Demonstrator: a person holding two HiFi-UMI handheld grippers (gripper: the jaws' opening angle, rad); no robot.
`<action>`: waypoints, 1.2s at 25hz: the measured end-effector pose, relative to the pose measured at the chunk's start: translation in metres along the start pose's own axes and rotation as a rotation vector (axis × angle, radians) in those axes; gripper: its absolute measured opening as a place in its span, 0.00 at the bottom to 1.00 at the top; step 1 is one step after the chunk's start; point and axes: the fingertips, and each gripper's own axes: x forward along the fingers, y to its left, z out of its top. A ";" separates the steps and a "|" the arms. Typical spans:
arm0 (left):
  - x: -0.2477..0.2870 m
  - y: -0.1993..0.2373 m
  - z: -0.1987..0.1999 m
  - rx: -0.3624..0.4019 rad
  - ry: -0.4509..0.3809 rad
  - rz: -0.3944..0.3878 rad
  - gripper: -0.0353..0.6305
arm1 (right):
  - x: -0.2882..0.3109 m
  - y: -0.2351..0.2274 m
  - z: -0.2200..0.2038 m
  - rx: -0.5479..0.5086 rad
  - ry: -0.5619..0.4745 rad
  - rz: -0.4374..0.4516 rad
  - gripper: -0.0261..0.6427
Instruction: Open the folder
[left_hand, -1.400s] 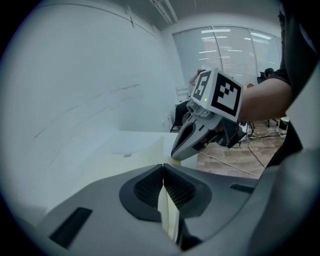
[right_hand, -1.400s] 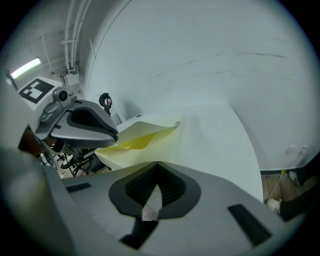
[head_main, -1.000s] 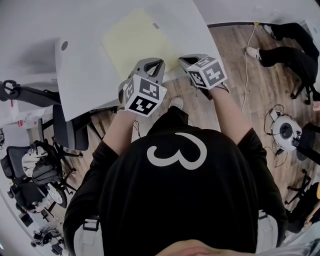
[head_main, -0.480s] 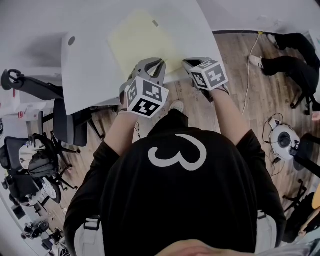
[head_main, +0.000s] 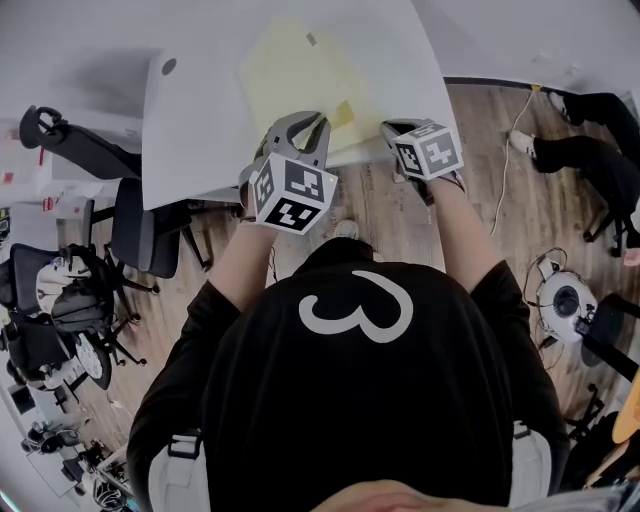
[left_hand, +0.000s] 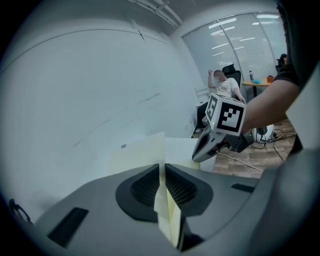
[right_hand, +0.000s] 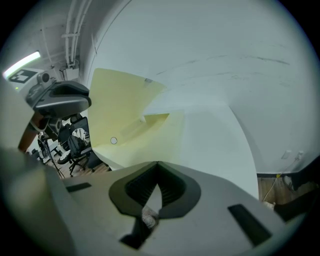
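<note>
A pale yellow folder (head_main: 290, 65) lies on the white table (head_main: 195, 130), close to its near edge. My left gripper (head_main: 297, 128) is at the folder's near edge. A thin yellow cover sheet (left_hand: 161, 197) runs between its jaws, which are opening but still touch the sheet. The cover's near corner (head_main: 343, 112) stands lifted off the lower sheet (right_hand: 150, 132). My right gripper (head_main: 397, 130) hovers at the table edge just right of the folder. Its jaws (right_hand: 157, 165) meet at the tips with nothing held. The left gripper (right_hand: 60, 100) shows at the left in the right gripper view.
Office chairs (head_main: 130, 240) crowd the floor left of the table. A seated person's legs (head_main: 590, 150), a cable and a round device (head_main: 565, 300) are on the wooden floor at right. Another person (left_hand: 225, 87) sits far off by the windows.
My left gripper has risen a little with the cover in it, and the folder's near corner now stands up from the lower sheet. The right gripper has stayed put.
</note>
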 end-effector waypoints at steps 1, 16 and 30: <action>-0.003 0.003 0.000 0.008 0.002 0.014 0.11 | 0.000 0.000 0.001 -0.006 0.002 -0.007 0.07; -0.051 0.044 -0.019 -0.045 0.024 0.097 0.19 | -0.001 0.003 0.002 -0.041 0.053 -0.077 0.07; -0.106 0.085 -0.076 -0.203 0.026 0.110 0.19 | 0.000 0.015 0.000 -0.031 0.055 -0.213 0.07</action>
